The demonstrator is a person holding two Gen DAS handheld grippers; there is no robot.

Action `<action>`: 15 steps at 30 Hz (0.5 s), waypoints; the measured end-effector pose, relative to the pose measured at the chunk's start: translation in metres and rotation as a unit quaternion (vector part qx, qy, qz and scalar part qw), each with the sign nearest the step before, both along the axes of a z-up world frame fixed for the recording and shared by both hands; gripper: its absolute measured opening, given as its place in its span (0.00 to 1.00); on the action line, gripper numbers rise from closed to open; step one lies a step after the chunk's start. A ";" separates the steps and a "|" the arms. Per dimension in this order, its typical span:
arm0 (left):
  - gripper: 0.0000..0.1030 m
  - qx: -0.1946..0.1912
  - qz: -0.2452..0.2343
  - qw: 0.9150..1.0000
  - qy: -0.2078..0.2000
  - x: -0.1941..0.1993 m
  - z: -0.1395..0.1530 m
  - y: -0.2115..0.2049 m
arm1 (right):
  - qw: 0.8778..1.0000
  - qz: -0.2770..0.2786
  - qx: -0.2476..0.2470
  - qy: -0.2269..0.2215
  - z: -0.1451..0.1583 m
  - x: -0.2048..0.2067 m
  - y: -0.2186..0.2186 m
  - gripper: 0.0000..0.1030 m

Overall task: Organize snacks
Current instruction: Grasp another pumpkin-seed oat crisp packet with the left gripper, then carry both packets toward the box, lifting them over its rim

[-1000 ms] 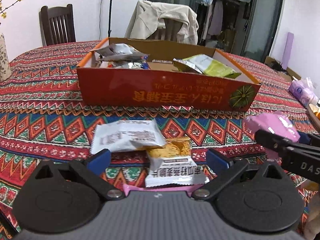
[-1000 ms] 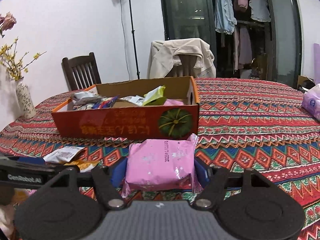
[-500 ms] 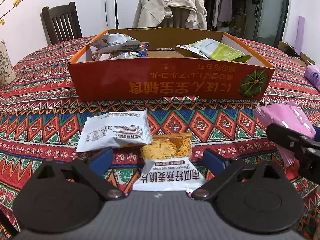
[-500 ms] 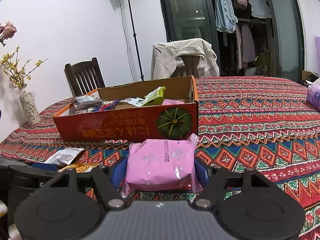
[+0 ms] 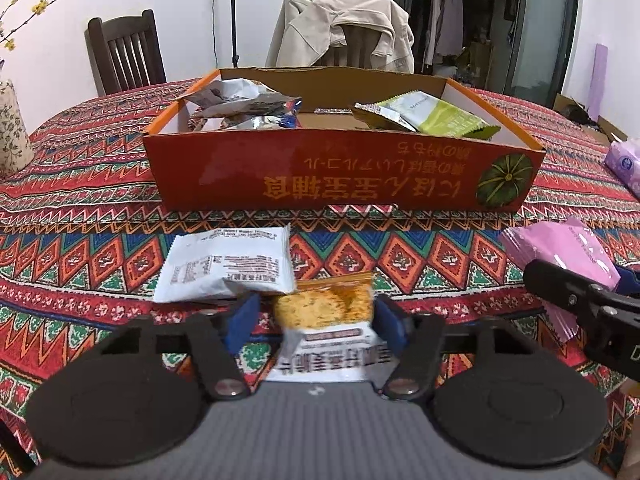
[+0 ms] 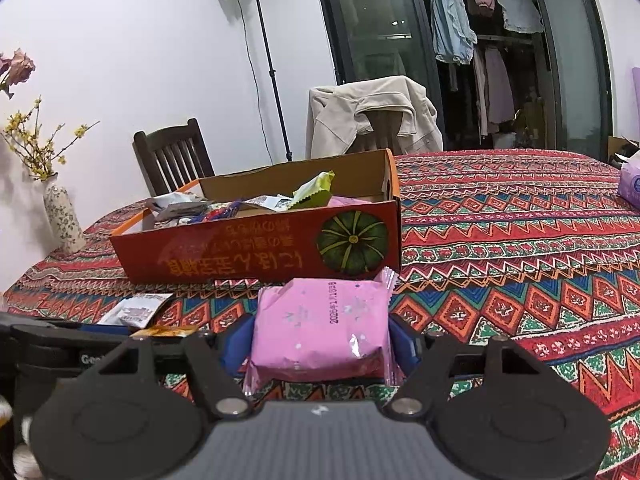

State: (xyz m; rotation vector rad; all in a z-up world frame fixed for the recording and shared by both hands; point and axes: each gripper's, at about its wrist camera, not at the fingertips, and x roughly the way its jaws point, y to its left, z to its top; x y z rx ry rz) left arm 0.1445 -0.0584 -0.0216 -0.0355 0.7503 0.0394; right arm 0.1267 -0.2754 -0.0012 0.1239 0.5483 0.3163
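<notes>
We've got the left gripper with its fingers closed in around the oat snack, though we can't tell if they're actually pinching it. The right gripper is clamped on the pink pack. A white pack lies flat on the tablecloth, just left of the oat snack. The red box sits behind them with wrappers inside. Beyond the table: a dark chair, another chair draped with a beige jacket, a vase, a lamp stand and hanging clothes.
</notes>
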 end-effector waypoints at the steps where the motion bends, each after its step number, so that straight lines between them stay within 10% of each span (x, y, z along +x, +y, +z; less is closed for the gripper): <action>1: 0.54 -0.002 -0.001 1.000 -0.001 -0.001 0.001 0.001 | 1.000 -0.001 0.001 0.000 0.000 0.000 0.000 0.68; 15: 0.43 -0.029 -0.012 0.999 -0.025 -0.024 0.011 0.012 | 1.000 -0.014 0.009 -0.012 0.002 -0.004 -0.004 0.68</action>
